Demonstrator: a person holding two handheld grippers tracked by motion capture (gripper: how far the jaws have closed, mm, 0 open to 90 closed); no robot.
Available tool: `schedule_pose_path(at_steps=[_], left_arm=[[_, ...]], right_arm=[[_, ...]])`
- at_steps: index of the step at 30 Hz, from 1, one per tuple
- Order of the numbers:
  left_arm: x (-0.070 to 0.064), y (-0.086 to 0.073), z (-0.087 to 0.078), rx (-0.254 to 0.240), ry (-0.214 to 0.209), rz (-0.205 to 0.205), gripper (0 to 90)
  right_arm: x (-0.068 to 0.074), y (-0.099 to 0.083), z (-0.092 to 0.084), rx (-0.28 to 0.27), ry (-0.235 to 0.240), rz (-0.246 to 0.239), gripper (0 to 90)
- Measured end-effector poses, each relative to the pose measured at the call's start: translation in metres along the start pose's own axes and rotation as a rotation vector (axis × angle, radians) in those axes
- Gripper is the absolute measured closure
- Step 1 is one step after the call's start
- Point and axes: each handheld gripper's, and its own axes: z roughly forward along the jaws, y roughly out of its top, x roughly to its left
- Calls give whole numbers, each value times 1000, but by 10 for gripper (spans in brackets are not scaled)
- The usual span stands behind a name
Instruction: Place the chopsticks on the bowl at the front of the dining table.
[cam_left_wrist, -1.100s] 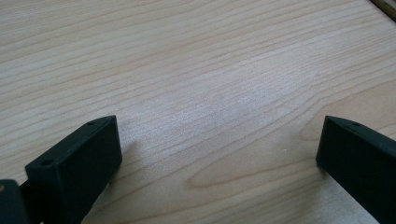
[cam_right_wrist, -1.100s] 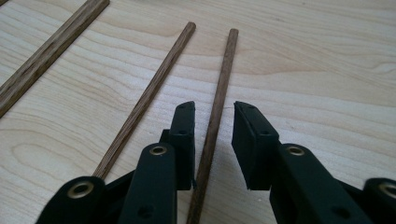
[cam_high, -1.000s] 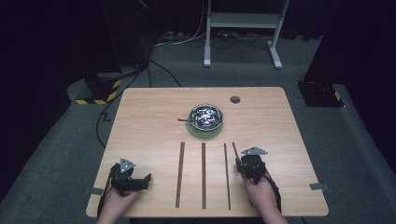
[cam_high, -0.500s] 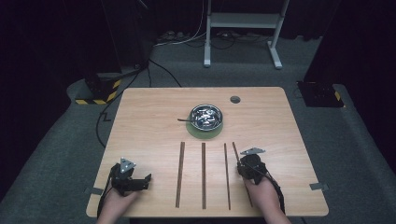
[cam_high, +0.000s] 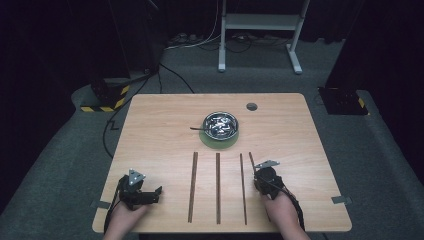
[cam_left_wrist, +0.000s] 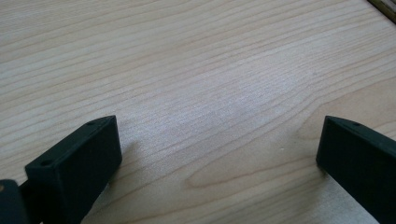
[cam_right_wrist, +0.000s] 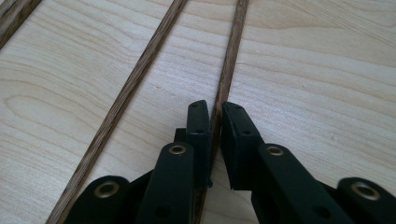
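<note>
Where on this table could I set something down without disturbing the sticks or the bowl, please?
The table is bare left of the bowl, back to the far edge, and likewise right of the bowl. Crowded: the near middle, where four thin sticks lie; the right gripper has just closed on the rightmost stick. The left gripper rests open near-left.

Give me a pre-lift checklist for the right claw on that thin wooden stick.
1. Right claw closed on the rightmost stick: ok; its jaws have just been closing, and the stick sits between them.
2. Grip centred along the stick: not ok, it is held near one end.
3. Neighbouring stick apart from the jaws: ok.
4. Left claw open over bare table, away from the sticks: ok.
5. Bowl well beyond the sticks' far ends: ok.
6. Grip firm enough to lift: cannot tell.
</note>
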Motion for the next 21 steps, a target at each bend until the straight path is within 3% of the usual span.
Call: schedule_pose_path(at_steps=[8, 12, 21], left_arm=[[0, 0, 0, 3, -10, 16, 2], [0, 0, 0, 0, -11, 12, 2], [0, 0, 0, 0, -12, 12, 2]], right_arm=[[1, -1, 0, -9, -17, -15, 845], [3, 2, -8, -51, -35, -27, 846], [1, 8, -12, -79, -35, -24, 846]])
